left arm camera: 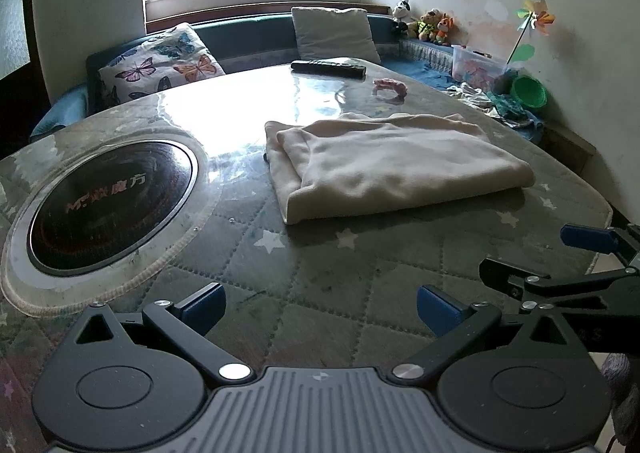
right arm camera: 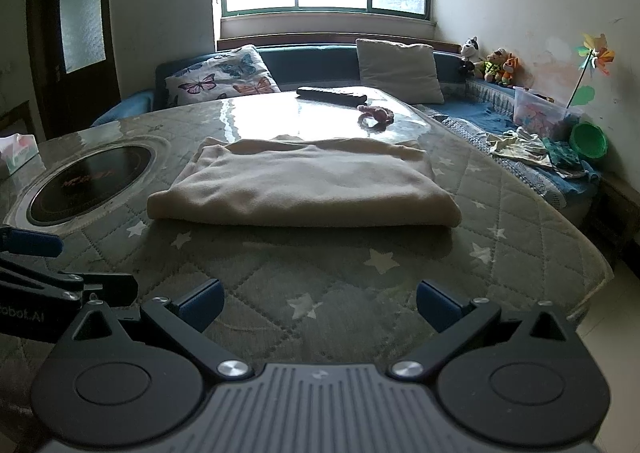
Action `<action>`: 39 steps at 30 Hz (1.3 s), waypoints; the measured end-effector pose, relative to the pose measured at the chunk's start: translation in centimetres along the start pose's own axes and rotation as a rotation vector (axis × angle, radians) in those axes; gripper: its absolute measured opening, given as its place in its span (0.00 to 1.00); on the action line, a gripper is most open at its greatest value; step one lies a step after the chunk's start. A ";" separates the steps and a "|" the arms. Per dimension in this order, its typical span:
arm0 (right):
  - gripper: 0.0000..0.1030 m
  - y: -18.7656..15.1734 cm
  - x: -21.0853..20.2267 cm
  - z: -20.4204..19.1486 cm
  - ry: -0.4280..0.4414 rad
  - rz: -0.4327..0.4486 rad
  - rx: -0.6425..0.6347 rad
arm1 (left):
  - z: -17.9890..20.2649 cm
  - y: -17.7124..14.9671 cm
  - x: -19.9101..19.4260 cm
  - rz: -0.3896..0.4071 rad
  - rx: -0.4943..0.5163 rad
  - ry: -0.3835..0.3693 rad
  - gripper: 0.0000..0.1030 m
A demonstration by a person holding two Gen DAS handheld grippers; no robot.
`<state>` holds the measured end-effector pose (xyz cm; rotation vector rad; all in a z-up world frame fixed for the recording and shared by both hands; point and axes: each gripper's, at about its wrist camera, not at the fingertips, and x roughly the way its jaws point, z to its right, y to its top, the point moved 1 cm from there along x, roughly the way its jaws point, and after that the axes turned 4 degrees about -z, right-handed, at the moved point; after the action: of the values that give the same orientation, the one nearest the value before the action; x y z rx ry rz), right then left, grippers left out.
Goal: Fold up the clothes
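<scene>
Quilted table (right arm camera: pixel 360 273) bears a folded cream cloth (right arm camera: pixel 304 185) — left gripper (left arm camera: pixel 320 311) and right gripper (right arm camera: pixel 318 303) hover near it, jaws spread wide, empty.

Cream garment (left arm camera: pixel 396 161) (right arm camera: pixel 304 185), soft knit, folded into a flat rectangular bundle; layered edges visible along one side; lying on quilted star-patterned table cover, beside round black inset hob; untouched by either gripper

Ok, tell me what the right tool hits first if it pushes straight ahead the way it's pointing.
Most likely the folded cream garment. The right tool is open, hovering over the quilted table cover and aimed at the garment's near folded edge, with only bare cover between. Its height is hard to judge, so it could skim over the top.
</scene>
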<state>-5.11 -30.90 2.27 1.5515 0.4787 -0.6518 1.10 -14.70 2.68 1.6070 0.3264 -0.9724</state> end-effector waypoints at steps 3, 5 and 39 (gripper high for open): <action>1.00 0.2 0.4 0.0 0.001 -0.004 0.002 | 0.0 0.2 0.4 -0.005 0.010 0.005 1.00; 1.00 0.4 0.8 0.0 0.002 -0.008 0.004 | -0.1 0.4 0.6 -0.008 0.016 0.010 1.00; 1.00 2.9 5.3 0.7 -0.003 -0.046 0.010 | -0.3 3.3 4.0 -0.035 0.074 0.023 1.00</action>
<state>0.68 -32.30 1.00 1.5520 0.5111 -0.6927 5.89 -16.58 2.02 1.6859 0.3387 -1.0038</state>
